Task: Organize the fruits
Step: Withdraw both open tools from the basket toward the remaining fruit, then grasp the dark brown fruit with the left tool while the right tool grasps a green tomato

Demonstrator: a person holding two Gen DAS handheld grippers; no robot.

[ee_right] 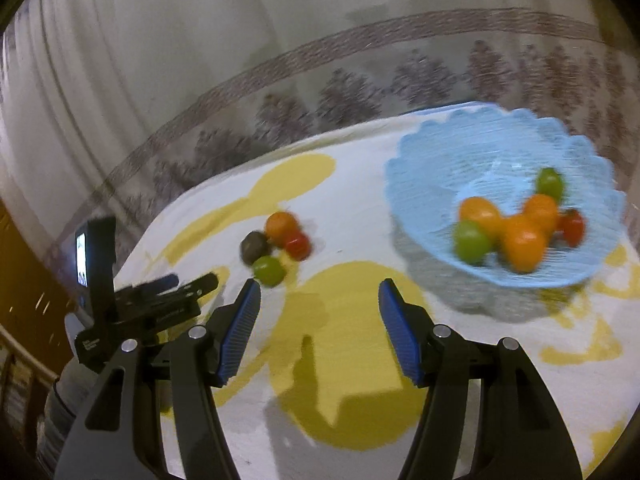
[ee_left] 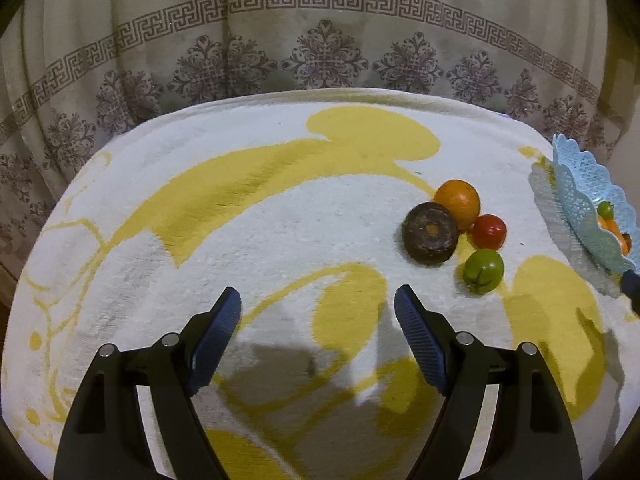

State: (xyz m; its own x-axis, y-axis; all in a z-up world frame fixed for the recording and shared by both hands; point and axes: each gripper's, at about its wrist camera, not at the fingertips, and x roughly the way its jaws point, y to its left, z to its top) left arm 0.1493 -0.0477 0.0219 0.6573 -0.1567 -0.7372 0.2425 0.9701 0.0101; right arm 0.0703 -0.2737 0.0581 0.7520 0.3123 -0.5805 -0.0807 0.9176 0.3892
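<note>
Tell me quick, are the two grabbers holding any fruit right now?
Left gripper: open, holding nothing, above the white and yellow cloth.
Right gripper: open, holding nothing, between the loose fruit and the blue basket.

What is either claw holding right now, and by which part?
Nothing. The left claw and right claw are both open over bare cloth; four fruits lie loose, the others in the basket.

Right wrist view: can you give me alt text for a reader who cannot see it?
A blue basket holding six fruits sits at right on a white-and-yellow cloth, with four loose fruits clustered to its left. The right gripper hovers in front with open, empty jaws; the left gripper shows at far left.
</note>
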